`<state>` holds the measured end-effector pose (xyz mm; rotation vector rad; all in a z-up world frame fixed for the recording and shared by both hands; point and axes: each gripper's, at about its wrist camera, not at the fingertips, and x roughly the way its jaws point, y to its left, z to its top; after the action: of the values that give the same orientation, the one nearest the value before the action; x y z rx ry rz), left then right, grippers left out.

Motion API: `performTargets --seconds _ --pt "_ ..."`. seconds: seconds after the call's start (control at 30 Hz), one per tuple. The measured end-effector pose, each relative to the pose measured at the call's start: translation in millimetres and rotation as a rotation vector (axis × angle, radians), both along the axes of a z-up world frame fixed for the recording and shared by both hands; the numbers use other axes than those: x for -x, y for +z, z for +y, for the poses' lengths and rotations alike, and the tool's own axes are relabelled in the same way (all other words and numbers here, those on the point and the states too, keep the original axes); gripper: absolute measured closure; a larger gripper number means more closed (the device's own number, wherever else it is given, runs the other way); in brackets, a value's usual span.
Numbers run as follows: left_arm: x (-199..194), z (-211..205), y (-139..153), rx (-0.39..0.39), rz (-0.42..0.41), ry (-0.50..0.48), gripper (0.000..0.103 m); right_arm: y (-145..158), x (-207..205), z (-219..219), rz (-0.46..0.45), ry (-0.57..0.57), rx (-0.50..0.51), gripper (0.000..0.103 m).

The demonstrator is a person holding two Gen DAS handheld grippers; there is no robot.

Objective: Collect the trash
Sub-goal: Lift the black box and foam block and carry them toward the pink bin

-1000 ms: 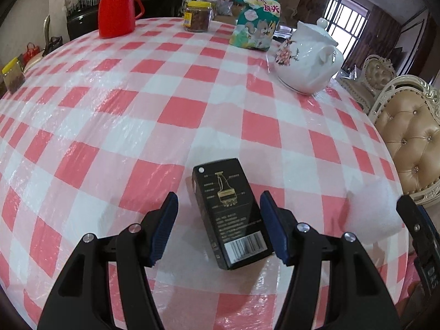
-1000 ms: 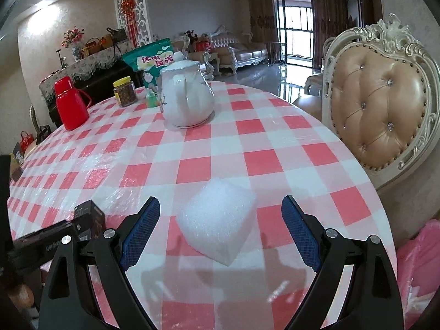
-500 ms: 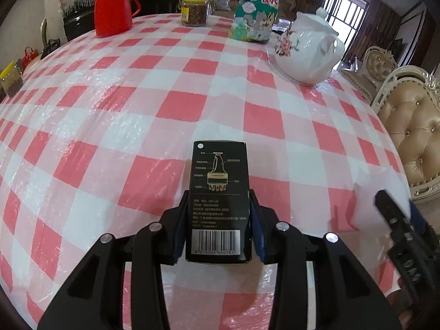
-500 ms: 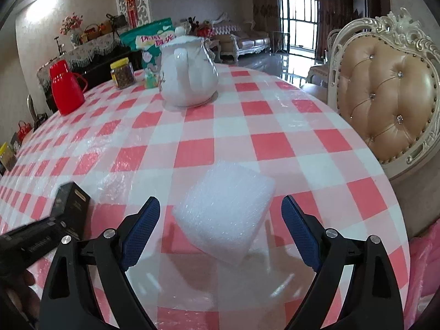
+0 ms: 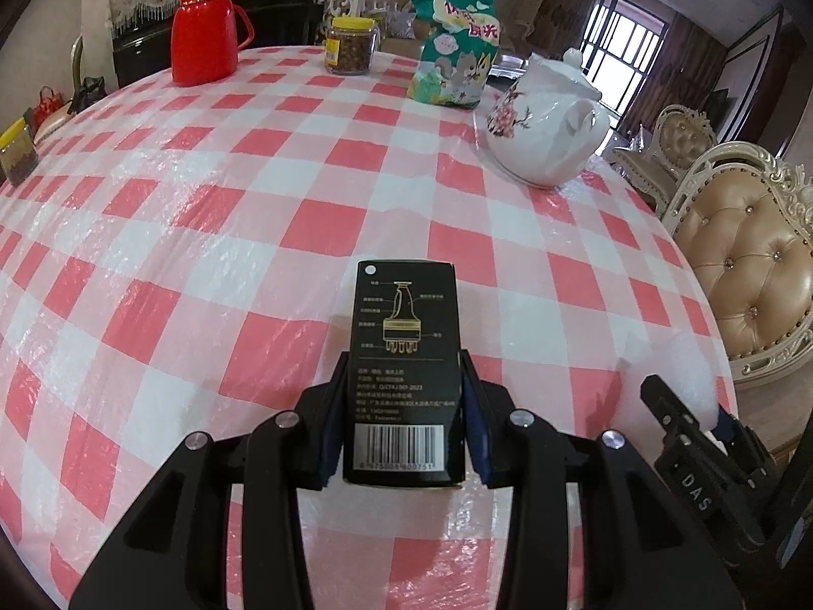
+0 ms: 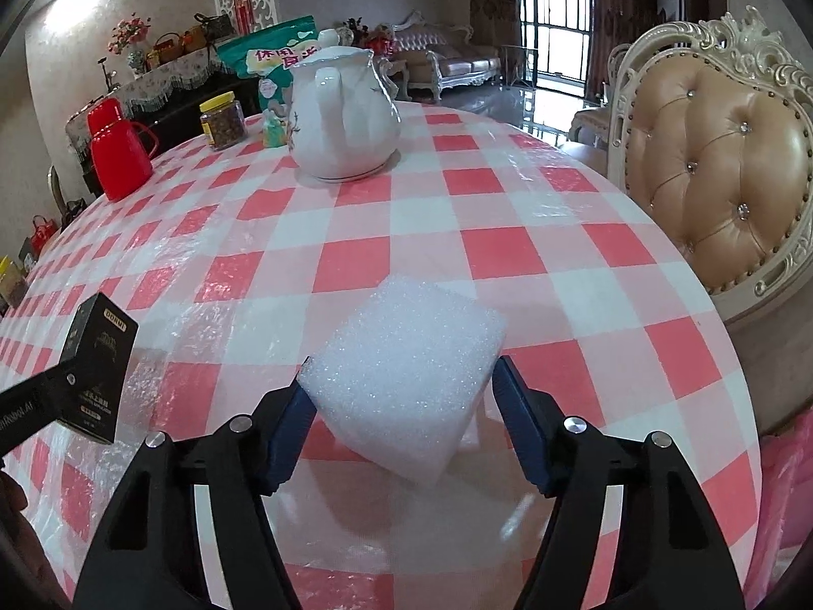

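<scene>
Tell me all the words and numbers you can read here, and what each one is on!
"DORNI": top of the black box held in the left gripper.
"DAS": side of the right gripper.
Barcode and gold diagram: black box face; its digits and small print are too blurry to read.
Big Chinese characters: green snack bag; I cannot read them surely.
Jar label: too small.
</scene>
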<state>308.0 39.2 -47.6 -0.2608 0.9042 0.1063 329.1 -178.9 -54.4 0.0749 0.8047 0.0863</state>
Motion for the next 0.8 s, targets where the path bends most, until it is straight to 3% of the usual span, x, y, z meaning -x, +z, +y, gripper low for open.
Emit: performTargets --seconds 0.4,0.8 --pt "5.6 -12.6 16.6 0.004 -0.043 -0.050 0.065 17.4 17.3 -8.8 -0.048 -0.003 -0.002 0.038" --pt "13.0 -54.7 32.8 -0.004 -0.081 -0.167 0.065 37.4 42.7 -52.7 -0.084 -0.061 0.004 0.038"
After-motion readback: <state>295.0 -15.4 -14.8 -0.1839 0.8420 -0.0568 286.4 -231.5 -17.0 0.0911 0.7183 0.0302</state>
